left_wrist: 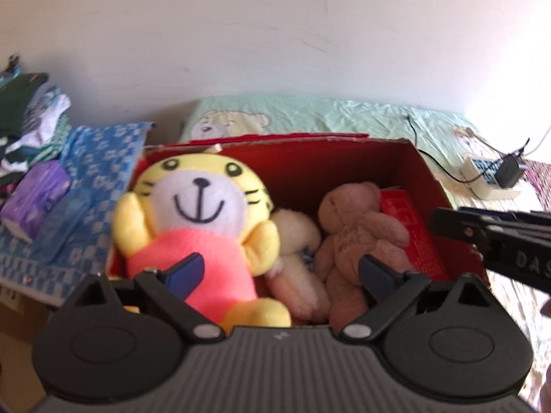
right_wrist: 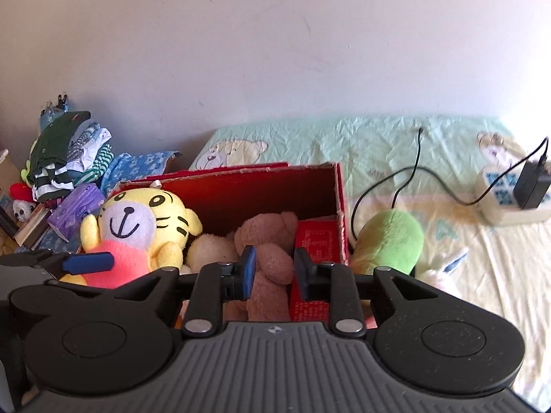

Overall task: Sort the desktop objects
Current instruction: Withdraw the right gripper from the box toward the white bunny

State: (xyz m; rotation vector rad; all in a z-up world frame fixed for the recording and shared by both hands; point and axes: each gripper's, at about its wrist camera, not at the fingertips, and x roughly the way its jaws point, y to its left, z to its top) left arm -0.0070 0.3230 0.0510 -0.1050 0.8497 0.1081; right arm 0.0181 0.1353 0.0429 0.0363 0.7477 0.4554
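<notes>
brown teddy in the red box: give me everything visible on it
The brown teddy is a small plush with fuzzy, dusty pink-brown fabric, round ears and stubby limbs. It lies on its back in the red box, head toward the far wall, between a cream plush and a red carton, touching both. The right gripper straddles its body, jaws apart; contact is unclear.

Box (right_wrist: 339, 206) on bed (right_wrist: 447, 258). Inside, left to right: tiger plush (left_wrist: 196, 213), cream plush (left_wrist: 296, 230), bear plush (left_wrist: 358, 237), carton (left_wrist: 413, 237). Frog plush (right_wrist: 392, 237) just right of box. Power strip (right_wrist: 506, 206) far right. Clothes pile (right_wrist: 65, 158) left.
</notes>
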